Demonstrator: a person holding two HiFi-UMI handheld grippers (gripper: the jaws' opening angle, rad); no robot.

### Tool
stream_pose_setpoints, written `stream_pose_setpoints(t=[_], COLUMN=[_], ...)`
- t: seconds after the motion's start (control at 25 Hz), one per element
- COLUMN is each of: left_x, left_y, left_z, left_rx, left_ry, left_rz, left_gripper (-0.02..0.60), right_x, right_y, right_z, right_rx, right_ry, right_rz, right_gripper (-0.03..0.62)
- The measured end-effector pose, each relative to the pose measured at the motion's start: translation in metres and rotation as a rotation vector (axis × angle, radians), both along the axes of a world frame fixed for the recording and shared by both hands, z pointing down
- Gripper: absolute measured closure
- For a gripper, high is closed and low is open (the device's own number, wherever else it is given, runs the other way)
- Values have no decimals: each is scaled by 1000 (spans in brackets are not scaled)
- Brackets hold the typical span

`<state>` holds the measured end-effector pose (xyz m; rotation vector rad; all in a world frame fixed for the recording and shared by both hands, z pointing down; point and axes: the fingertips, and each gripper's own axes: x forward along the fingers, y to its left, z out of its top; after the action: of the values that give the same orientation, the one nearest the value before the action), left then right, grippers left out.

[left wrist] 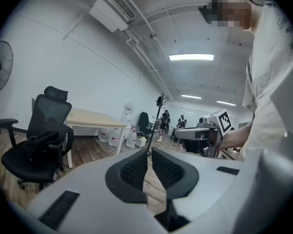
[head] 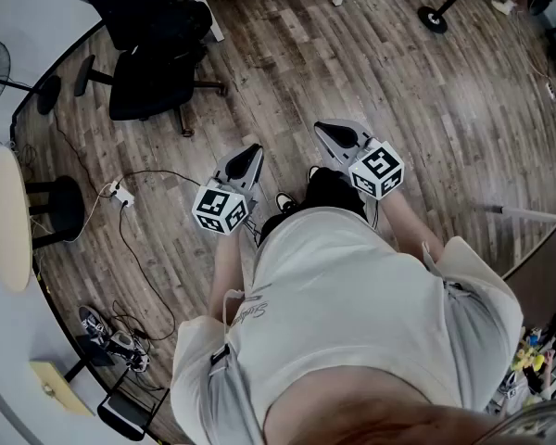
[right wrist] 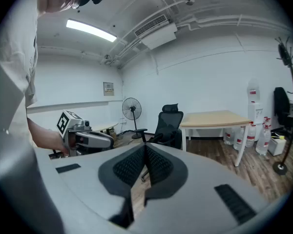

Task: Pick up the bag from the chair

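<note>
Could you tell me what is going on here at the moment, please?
A person stands on the wooden floor holding a gripper in each hand. The left gripper and the right gripper are held out in front of the body, each with its jaws together and nothing between them. The black office chair stands ahead and to the left, near a desk, with the dark bag lying on its seat. Neither gripper is near the bag, so the pickup has not begun.

Black chair [head: 153, 58], brown wood-grain floor [head: 398, 82], grey left tool [head: 251, 152], black-and-white marker cube [head: 221, 209], white shirt [head: 352, 304]
</note>
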<state>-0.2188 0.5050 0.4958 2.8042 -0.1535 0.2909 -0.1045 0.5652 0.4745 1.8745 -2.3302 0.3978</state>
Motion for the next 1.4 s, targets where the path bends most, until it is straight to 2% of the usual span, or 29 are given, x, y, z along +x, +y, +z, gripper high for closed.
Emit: stream_pose_setpoints(t=[0.16, 0.4, 0.6, 0.76, 0.92, 1.08, 1.16, 1.4], left_x=[1, 5, 21, 53, 97, 147, 168, 208], left_y=[-2, -4, -25, -42, -62, -80, -96, -141], left_z=[6, 16, 29, 26, 21, 5, 3, -3], left_rx=[-18, -51, -78, -74, -62, 17, 42, 20], left_ry=[10, 0, -34, -56, -83, -99, -104, -78], left_rz=[-6, 14, 7, 40, 90, 156, 148, 48], left_gripper=[543, 543, 543, 543, 543, 543, 543, 543], right_x=[-1, 19, 36, 56, 82, 103, 117, 155], right_y=[-6, -16, -31, -49, -77, -112, -134, -175], right_z=[3, 8, 26, 35, 33, 31, 29, 25], right_rx=[-3, -10, -47, -65, -43, -17, -4, 9], right_ry=[5, -7, -32, -50, -58, -81, -69, -41], right_rz=[-11, 84, 93, 79, 39, -45, -69, -160], right_gripper=[600, 600, 600, 600, 600, 600, 600, 600])
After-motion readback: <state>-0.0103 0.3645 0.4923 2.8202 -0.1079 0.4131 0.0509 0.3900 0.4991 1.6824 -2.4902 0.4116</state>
